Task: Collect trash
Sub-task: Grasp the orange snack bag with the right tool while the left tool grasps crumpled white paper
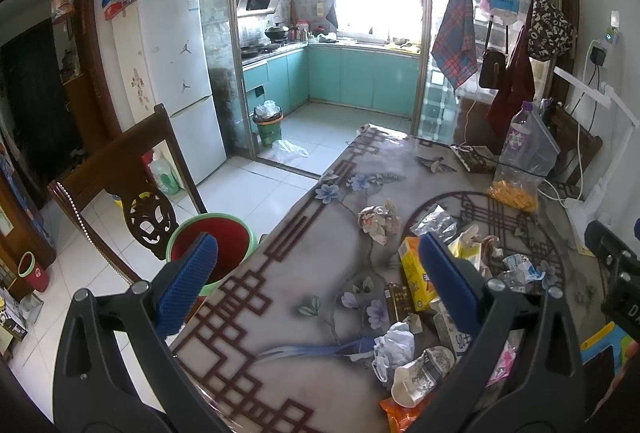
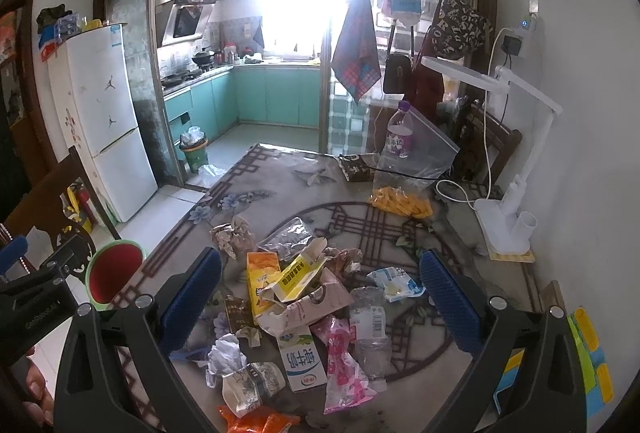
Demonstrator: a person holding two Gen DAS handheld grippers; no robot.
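Note:
A pile of trash lies on the patterned table (image 2: 280, 201): a yellow carton (image 2: 260, 281), a white milk carton (image 2: 302, 361), a crushed clear bottle (image 2: 370, 329), a pink wrapper (image 2: 340, 365), crumpled paper (image 2: 234, 233) and a crushed paper cup (image 2: 250, 385). My right gripper (image 2: 320, 297) is open and empty, held above the pile. My left gripper (image 1: 320, 281) is open and empty above the table's left edge, with the yellow carton (image 1: 414, 277) and paper ball (image 1: 378, 219) beside it. A green bin with a red liner (image 1: 212, 245) stands by the table's left edge and shows in the right wrist view (image 2: 114, 269).
A wooden chair (image 1: 132, 173) stands left of the bin. A water bottle (image 2: 400, 133), a zip bag with orange snacks (image 2: 404, 201) and a white desk lamp (image 2: 508, 217) stand at the table's far right. Another bin (image 1: 268, 125) sits in the kitchen doorway beside a white fridge (image 1: 176, 73).

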